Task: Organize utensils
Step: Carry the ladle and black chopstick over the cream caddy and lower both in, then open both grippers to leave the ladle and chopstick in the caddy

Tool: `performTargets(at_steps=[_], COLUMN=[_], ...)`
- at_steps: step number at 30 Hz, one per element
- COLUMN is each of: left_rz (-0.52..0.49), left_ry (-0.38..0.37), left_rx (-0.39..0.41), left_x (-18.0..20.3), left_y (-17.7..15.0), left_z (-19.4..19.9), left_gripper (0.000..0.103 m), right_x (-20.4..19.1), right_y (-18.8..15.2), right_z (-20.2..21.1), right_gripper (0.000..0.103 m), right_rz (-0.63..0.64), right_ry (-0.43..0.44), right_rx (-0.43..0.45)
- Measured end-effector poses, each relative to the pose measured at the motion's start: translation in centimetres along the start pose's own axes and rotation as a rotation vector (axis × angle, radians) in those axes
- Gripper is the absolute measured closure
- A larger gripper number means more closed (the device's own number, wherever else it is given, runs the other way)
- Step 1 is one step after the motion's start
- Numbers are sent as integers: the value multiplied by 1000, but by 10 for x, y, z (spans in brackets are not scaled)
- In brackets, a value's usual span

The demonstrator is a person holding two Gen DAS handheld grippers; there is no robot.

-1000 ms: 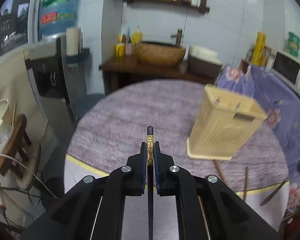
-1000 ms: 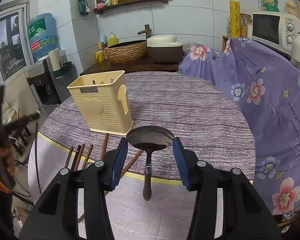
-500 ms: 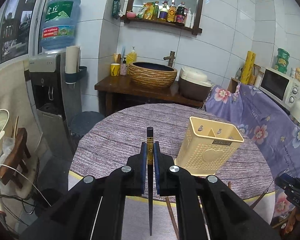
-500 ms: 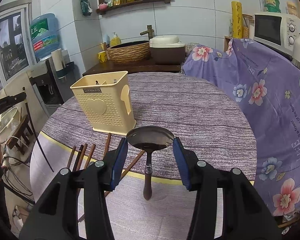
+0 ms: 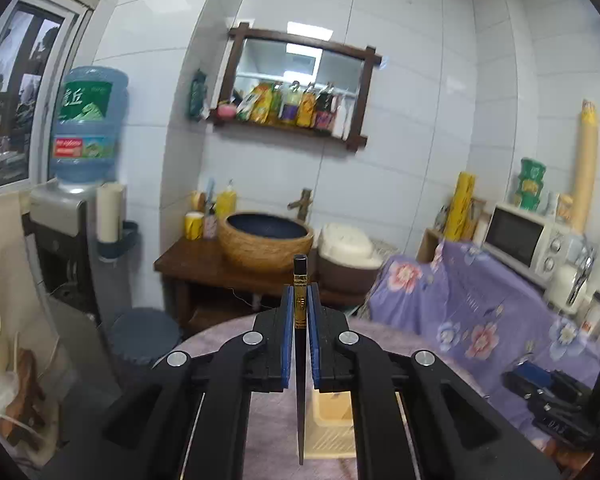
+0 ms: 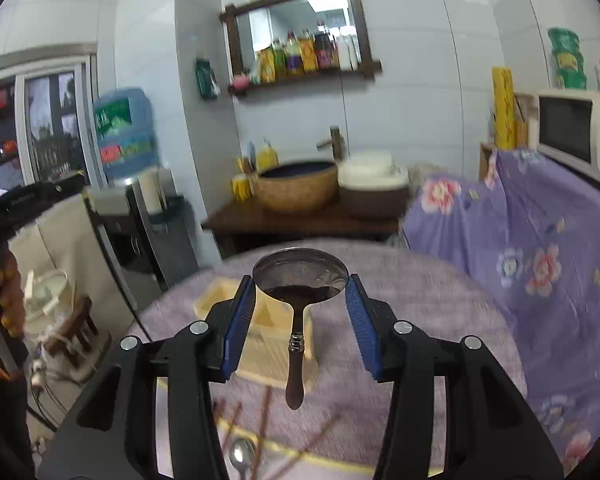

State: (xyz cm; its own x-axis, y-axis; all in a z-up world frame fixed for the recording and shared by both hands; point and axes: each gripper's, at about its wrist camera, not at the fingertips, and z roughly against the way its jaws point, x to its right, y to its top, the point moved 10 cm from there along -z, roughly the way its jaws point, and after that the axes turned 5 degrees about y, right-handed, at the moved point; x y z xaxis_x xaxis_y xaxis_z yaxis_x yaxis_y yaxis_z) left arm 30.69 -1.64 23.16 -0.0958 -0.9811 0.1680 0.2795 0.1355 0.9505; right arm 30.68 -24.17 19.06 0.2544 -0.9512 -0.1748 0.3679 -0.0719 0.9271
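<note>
My left gripper (image 5: 299,312) is shut on a dark chopstick (image 5: 299,380) with a gold band, held upright, its tip hanging over the cream utensil basket (image 5: 329,420) below. My right gripper (image 6: 300,300) is shut on the bowl of a metal ladle (image 6: 300,274) whose brown handle hangs down, raised above the table in front of the same basket (image 6: 268,344). Several brown chopsticks (image 6: 264,412) and a metal spoon (image 6: 241,454) lie on the table near its front edge. The left gripper shows at the far left of the right wrist view (image 6: 24,200).
The round table (image 6: 440,320) carries a purple-grey cloth. Behind it stand a wooden counter with a woven basin (image 5: 266,240), a water dispenser (image 5: 86,184), a microwave (image 5: 520,236) and a floral purple cover (image 5: 480,312). The right gripper's body shows at lower right in the left wrist view (image 5: 548,396).
Both grippers have risen and tilted upward, so the views show more wall. The left one has come over the basket with the chopstick; the right one has lifted the ladle off the table.
</note>
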Motion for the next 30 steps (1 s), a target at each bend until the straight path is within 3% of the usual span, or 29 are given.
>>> performTargets(at_steps=[3, 6, 12, 20, 26, 30], left_rz=[5, 17, 2, -1, 3, -22], left_ry=[-5, -25, -9, -3, 5, 23], left_rx=[47, 56, 9, -129, -185, -168], left_x=[18, 35, 43, 30, 22, 22], left_y=[22, 24, -26, -101, -129, -131], left_z=[-13, -33, -72, -107, -117, -118], left_gripper=[95, 95, 95, 95, 95, 95], right_x=[-12, -15, -6, -1, 1, 0], right_y=[33, 37, -9, -69, -90, -91], right_z=[-15, -42, -91, -121, -129, -129], right_gripper=[56, 56, 56, 56, 56, 55], right_rz=[37, 52, 42, 66, 90, 106], right_ry=[-13, -27, -44, -70, -92, -104], right_rx=[47, 40, -22, -98, -116, -105])
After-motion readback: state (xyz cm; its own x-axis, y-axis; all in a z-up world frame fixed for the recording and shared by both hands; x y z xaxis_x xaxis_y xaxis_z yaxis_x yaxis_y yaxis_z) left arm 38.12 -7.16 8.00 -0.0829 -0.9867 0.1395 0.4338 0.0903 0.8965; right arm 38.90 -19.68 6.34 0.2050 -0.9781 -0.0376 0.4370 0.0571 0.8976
